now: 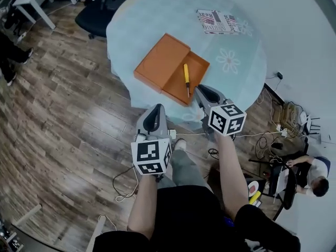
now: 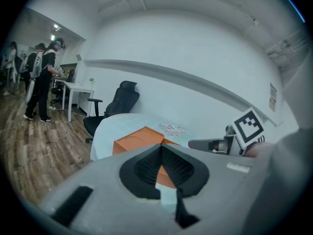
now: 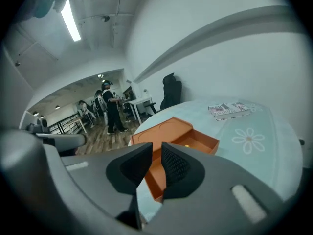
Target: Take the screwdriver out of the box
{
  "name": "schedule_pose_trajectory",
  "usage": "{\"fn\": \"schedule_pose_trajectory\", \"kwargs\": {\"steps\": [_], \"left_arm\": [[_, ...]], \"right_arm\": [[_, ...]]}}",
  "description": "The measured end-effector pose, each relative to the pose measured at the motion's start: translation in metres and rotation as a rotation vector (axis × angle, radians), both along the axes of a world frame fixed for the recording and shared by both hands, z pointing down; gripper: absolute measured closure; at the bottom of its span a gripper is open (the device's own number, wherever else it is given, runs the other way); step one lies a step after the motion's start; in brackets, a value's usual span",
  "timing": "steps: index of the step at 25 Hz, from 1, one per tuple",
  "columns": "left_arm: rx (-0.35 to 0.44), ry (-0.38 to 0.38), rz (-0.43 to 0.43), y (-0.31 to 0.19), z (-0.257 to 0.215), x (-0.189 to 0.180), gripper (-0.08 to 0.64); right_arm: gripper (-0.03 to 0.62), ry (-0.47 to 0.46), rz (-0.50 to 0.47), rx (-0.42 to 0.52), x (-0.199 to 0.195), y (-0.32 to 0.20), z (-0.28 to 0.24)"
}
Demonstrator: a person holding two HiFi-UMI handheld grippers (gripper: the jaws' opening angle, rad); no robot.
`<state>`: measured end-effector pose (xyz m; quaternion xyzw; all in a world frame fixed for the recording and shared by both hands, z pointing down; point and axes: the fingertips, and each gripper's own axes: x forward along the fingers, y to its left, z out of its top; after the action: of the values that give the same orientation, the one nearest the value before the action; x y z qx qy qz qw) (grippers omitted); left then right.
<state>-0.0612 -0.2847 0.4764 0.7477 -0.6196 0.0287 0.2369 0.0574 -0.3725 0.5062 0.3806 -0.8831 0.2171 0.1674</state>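
An open orange box (image 1: 176,84) lies near the front edge of the round table (image 1: 236,83), with its lid (image 1: 160,62) beside it on the left. A screwdriver (image 1: 186,79) with a yellow handle lies inside the box. My right gripper (image 1: 200,88) hovers at the table's edge just right of the box, its jaws a narrow gap apart with nothing between them (image 3: 156,148). My left gripper (image 1: 156,108) hangs lower, short of the table, with its pads (image 2: 168,163) meeting and holding nothing. The box (image 3: 198,140) shows ahead in the right gripper view.
A printed booklet (image 1: 218,21) lies at the table's far side. A black office chair (image 1: 97,12) stands behind the table on the left. Cables (image 1: 270,138) and a seated person (image 1: 311,175) are on the right. People (image 2: 41,80) stand by a white desk at the left.
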Motion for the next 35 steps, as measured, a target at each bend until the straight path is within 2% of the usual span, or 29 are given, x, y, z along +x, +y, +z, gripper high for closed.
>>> {"fn": "schedule_pose_trajectory", "kwargs": {"steps": [4,6,12,16,22,31,33,35], "left_arm": [[-0.026,-0.003,-0.047,0.008,0.006,-0.019,0.557],[-0.033,-0.004,-0.077,0.011,0.006,-0.033,0.558],[-0.045,0.011,-0.144,0.020,0.007,-0.063,0.558],[-0.064,0.018,-0.160,0.025,0.014,-0.073,0.558],[-0.087,0.021,-0.163,0.032,0.023,-0.080,0.557],[-0.090,0.010,-0.162,0.030,0.022,-0.091,0.558],[-0.089,0.006,-0.156,0.029,0.020,-0.091,0.558],[-0.083,0.001,-0.147,0.029,0.017,-0.090,0.557]], "right_arm": [[0.522,0.141,-0.110,-0.081,-0.012,-0.032,0.032],[0.486,0.228,-0.140,-0.123,-0.015,-0.050,0.048],[0.460,0.479,-0.233,-0.289,-0.020,-0.079,0.098],[0.433,0.573,-0.245,-0.434,-0.020,-0.086,0.127],[0.433,0.730,-0.226,-0.536,-0.013,-0.097,0.150],[0.433,0.808,-0.165,-0.598,-0.009,-0.098,0.170],[0.439,0.791,-0.129,-0.604,-0.008,-0.100,0.170],[0.454,0.721,-0.064,-0.608,-0.007,-0.105,0.165]]}}
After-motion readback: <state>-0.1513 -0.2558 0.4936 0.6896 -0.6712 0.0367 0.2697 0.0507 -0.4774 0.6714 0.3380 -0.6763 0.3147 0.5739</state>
